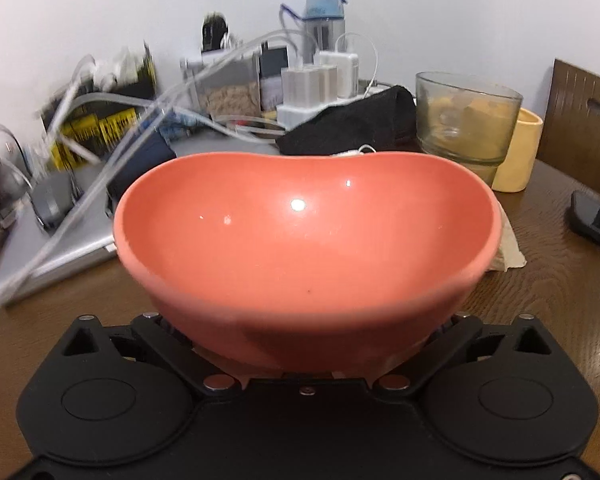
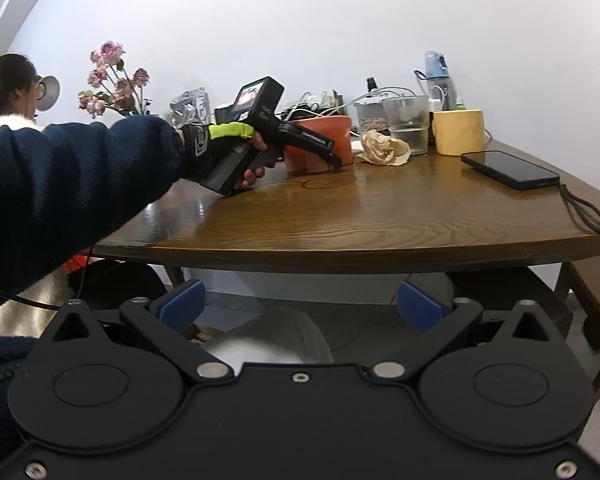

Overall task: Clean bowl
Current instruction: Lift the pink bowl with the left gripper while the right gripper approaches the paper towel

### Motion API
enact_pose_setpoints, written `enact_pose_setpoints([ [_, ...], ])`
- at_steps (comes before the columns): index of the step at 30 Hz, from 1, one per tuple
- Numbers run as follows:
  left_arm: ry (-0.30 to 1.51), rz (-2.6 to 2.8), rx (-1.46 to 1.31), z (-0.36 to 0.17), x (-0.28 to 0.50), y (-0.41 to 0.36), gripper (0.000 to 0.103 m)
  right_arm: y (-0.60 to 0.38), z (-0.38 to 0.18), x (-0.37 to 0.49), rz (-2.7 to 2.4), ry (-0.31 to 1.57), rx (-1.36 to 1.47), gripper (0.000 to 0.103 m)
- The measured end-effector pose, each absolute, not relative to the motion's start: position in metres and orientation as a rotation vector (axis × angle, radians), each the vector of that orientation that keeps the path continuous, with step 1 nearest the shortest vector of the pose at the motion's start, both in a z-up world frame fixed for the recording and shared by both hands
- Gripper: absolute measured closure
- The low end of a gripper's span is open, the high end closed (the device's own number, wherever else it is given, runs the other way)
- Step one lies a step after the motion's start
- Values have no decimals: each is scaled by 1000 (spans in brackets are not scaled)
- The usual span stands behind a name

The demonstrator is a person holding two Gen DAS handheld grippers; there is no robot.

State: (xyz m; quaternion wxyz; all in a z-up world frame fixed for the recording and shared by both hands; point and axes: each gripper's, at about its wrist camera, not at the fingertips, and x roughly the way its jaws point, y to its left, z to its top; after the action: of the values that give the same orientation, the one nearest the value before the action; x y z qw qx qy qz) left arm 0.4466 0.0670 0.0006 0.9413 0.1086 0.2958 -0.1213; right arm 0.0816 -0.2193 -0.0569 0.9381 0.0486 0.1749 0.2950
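The left gripper (image 2: 332, 156) is clamped around the coral bowl (image 1: 300, 248), holding it tilted just above the wooden bench (image 2: 340, 216), crumpled brown paper (image 2: 384, 148) just beyond it. The right gripper (image 2: 300, 308), spread and holding nothing, hangs below the bench edge.

Bowl (image 1: 300, 240) glossy glazed ceramic, smooth. Table (image 2: 380, 216) polished grained wood. Gripper pads (image 2: 180, 304) matt blue; tissue (image 2: 384, 148) crumpled paper.
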Motion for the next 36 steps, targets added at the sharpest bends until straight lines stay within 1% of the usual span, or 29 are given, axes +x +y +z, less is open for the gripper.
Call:
enact_pose_setpoints([
  [3,567,-227,271,1,441,60,5,-219,-57,81,609,358,101,0],
  [7,475,-194,428,0,423,46,5,-218,-57,83,628,358,94,0],
  [16,347,-201,699,-14,373,37,5,-218,-55,90,630,374,105,0],
  [18,325,-204,724,-16,359,38,5,-221,-52,89,607,346,120,0],
  [21,295,-212,751,-19,340,37,5,-222,-44,95,560,327,71,0],
  [24,273,-227,765,-20,323,33,5,-230,-32,108,509,338,83,0],
  [27,265,-239,769,-20,309,29,5,-241,-20,126,509,351,149,0],
  [29,261,-245,772,-20,303,28,5,-247,-3,142,508,323,172,0],
  [34,215,-209,808,-23,291,22,5,-240,19,174,542,272,60,0],
  [36,212,-201,811,-23,290,20,5,-234,26,197,546,326,30,0],
])
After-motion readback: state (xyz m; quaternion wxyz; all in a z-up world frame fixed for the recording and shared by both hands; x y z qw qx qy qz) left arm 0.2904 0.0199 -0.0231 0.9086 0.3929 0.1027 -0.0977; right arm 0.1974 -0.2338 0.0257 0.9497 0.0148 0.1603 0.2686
